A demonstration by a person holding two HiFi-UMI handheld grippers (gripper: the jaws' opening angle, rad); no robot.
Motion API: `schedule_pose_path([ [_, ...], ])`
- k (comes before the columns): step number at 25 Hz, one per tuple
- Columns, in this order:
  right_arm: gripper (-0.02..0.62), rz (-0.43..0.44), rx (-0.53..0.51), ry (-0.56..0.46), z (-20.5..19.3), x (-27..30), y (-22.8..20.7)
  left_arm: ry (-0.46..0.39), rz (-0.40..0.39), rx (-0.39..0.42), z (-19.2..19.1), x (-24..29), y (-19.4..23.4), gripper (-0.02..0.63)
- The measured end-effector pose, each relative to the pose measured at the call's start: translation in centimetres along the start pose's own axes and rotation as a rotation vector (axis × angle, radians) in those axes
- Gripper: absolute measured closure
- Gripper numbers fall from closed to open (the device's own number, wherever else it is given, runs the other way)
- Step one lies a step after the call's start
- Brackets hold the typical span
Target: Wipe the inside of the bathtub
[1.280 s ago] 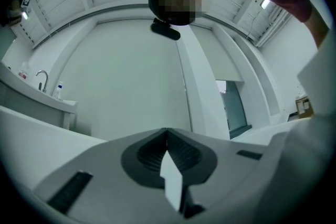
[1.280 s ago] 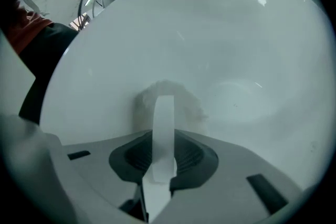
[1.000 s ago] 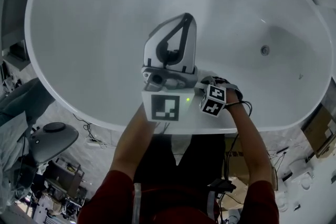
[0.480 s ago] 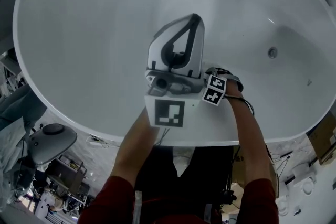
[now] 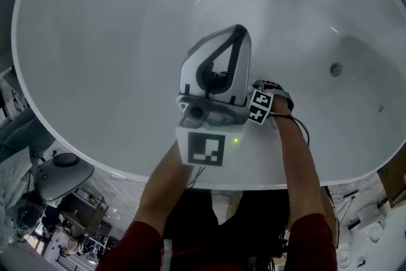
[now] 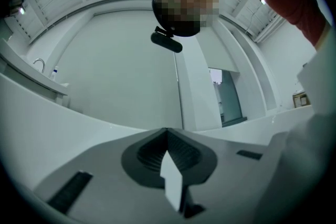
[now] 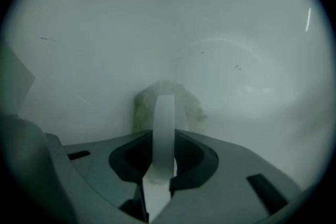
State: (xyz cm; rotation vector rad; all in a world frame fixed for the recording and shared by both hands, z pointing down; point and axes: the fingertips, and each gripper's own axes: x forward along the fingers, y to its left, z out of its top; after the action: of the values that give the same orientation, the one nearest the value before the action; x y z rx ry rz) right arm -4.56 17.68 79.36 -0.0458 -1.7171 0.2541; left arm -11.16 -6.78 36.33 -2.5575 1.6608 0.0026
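The white oval bathtub (image 5: 95, 22) fills the head view. My left gripper (image 5: 236, 35) is held over its near side with the jaws pointing up toward the head. In the left gripper view my left gripper (image 6: 169, 165) is shut and empty, against the ceiling. My right gripper sits just behind it, low inside the tub; only its marker cube (image 5: 260, 106) and the hand show there. In the right gripper view my right gripper (image 7: 164, 105) is shut on a pale green cloth (image 7: 140, 107), and the cloth is pressed against the tub's inner wall (image 7: 105, 50).
The drain fitting (image 5: 335, 69) lies at the tub's right end. The near rim (image 5: 273, 176) runs under both forearms. Floor clutter with a grey round seat (image 5: 60, 168) and cables lies at lower left. A cardboard box (image 5: 396, 178) is at the right edge.
The right gripper's marker cube has moved a little away from the near rim, deeper into the tub. The left gripper stays raised, and the head view has shifted slightly.
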Motion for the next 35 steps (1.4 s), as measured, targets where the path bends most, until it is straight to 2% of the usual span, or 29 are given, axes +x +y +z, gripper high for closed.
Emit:
schedule_pose_path([
  [9,0.505,-0.002,-0.031,0.029,-1.1,2.1,-0.9,0.033,0.001,0.0,-1.1,0.2,-1.3,0.591],
  [14,0.505,-0.018,-0.032,0.019,-1.5,0.8,-1.5,0.032,-0.008,0.008,-0.4,0.7,-2.0,0.591],
  [18,0.505,-0.012,-0.011,-0.076,-0.8,-4.9,-0.5,0.043,-0.002,0.011,1.1,0.1,-2.9,0.591],
  [24,0.505,-0.042,-0.044,-0.103,-3.8,-17.6,1.5,0.032,0.012,-0.008,4.9,-0.1,-5.1,0.591],
  [31,0.505,0.054,-0.026,-0.122,-6.8,-32.5,7.3,-0.01,0.002,-0.002,10.2,0.5,-8.0,0.591],
  [35,0.505,0.091,-0.02,-0.11,-8.5,-36.4,10.4,-0.028,-0.009,0.002,11.9,0.8,-9.8,0.591],
])
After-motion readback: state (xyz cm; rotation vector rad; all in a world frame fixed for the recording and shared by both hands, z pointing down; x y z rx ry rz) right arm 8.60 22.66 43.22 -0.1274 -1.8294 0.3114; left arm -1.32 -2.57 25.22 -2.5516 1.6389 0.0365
